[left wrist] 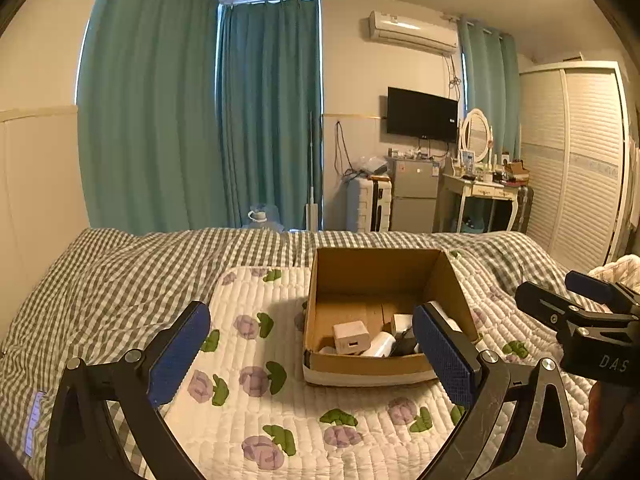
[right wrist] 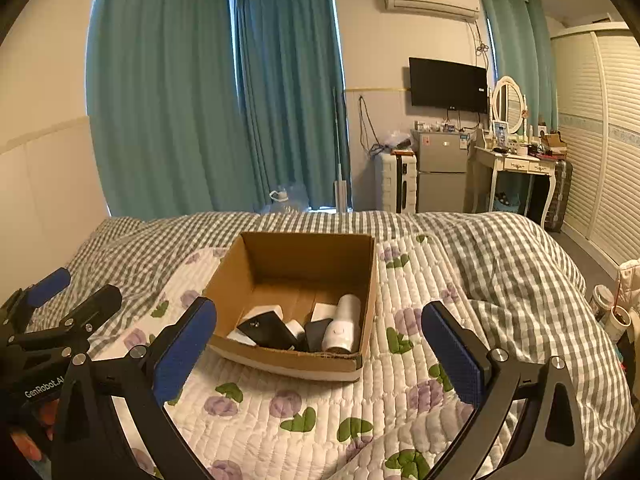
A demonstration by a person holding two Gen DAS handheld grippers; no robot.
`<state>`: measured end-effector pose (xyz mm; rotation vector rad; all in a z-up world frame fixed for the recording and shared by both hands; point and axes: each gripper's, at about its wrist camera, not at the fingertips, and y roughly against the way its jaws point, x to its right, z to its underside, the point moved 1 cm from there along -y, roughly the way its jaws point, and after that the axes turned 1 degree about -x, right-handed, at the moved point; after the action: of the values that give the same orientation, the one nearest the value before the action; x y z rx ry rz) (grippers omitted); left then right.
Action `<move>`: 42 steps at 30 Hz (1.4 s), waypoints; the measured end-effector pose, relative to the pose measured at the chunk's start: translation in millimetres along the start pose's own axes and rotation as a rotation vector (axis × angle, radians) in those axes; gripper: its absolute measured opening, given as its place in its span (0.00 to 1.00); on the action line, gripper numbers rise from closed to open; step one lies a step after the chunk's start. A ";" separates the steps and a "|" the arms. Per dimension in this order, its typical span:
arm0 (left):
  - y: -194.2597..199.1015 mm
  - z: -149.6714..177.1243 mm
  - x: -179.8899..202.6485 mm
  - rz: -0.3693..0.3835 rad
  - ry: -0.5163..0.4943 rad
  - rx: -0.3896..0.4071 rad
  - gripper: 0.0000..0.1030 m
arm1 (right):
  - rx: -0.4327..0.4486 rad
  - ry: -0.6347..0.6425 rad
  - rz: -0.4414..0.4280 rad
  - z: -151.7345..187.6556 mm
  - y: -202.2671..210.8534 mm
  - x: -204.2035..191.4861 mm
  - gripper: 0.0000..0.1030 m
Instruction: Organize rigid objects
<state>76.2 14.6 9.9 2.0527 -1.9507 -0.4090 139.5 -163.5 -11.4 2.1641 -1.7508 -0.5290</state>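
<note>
Two grippers, fingers spread wide and empty, above the quilted bed (left wrist: 256, 408).
Left gripper (left wrist: 312, 356), right gripper (right wrist: 320, 352); small chargers piled inside cardboard box (right wrist: 304, 252).

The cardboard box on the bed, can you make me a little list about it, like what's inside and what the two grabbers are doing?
box: open brown cardboard box, upright on the white quilted flower-print mat
under the mat: grey-and-white checked bedcover
inside: white cylinder-shaped gadget, flat black device, small white square plug, other small white and black items
left gripper: open, empty, in front of the box
right gripper: open, empty, in front of the box
loose items on the mat: none visible
</note>
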 end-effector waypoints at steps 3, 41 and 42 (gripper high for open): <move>-1.6 2.1 1.4 0.007 0.003 -0.011 1.00 | -0.008 0.018 0.008 3.0 -3.0 -3.9 1.00; -11.2 6.5 4.8 0.038 0.024 -0.071 1.00 | -0.038 0.026 0.046 12.3 -7.7 1.0 1.00; -11.1 6.5 4.8 0.037 0.024 -0.071 1.00 | -0.039 0.026 0.046 12.3 -8.0 0.7 1.00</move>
<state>84.2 10.4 -0.4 1.9659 -1.9287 -0.4364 140.8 -162.6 -25.9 2.0900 -1.7566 -0.5168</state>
